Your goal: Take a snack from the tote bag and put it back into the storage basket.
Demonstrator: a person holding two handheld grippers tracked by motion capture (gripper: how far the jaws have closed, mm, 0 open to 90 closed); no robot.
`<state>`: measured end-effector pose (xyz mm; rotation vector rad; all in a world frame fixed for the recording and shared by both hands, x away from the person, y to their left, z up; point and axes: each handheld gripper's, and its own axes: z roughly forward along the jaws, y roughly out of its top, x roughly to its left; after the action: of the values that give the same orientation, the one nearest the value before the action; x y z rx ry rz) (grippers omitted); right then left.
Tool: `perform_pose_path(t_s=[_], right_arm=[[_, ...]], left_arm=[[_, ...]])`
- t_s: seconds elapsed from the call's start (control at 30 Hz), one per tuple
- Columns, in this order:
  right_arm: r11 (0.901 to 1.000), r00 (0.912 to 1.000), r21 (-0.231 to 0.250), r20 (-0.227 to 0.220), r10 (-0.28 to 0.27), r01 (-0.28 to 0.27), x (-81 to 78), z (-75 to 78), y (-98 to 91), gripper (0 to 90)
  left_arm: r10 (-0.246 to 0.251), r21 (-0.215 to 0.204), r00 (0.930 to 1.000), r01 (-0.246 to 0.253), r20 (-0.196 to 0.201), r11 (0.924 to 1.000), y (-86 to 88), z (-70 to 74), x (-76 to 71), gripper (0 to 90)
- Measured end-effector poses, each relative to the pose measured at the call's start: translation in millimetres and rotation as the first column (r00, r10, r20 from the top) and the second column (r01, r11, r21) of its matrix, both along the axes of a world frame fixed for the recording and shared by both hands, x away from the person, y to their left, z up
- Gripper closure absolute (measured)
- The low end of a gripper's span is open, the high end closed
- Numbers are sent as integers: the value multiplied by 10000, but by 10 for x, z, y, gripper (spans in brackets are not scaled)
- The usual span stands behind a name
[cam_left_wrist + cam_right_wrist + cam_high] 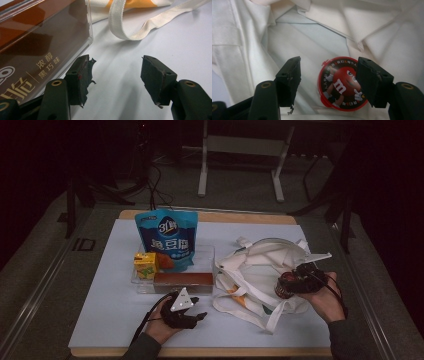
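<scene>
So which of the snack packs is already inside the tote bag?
The round red candy tub lies inside the white tote bag; the blue pouch, yellow carton and brown box aren't bagged.

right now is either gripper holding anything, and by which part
Nothing is held. The right gripper stands open above the round red candy tub inside the white cloth bag; the left gripper is open and empty.

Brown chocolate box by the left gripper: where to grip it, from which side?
Grip the brown chocolate box across its narrow width near the end by the left gripper, coming from above: it lies flat and long in the clear tray, whose wall blocks a level approach.
</scene>
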<state>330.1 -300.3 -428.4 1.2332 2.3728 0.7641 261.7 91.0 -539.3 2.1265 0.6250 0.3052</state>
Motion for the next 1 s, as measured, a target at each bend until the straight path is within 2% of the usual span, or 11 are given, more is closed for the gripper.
perform_pose_path(t_s=[0.6,1.0], right_arm=[[9985,9984,-432,-434,-364,346,104,-182,-102,264],[9969,9966,-643,-653,-501,459,159,-230,-114,244]], left_arm=[[-22,26,10000,22,-3,10000,-1,0,2,410],[-27,35,10000,27,-3,10000,-1,0,2,410]])
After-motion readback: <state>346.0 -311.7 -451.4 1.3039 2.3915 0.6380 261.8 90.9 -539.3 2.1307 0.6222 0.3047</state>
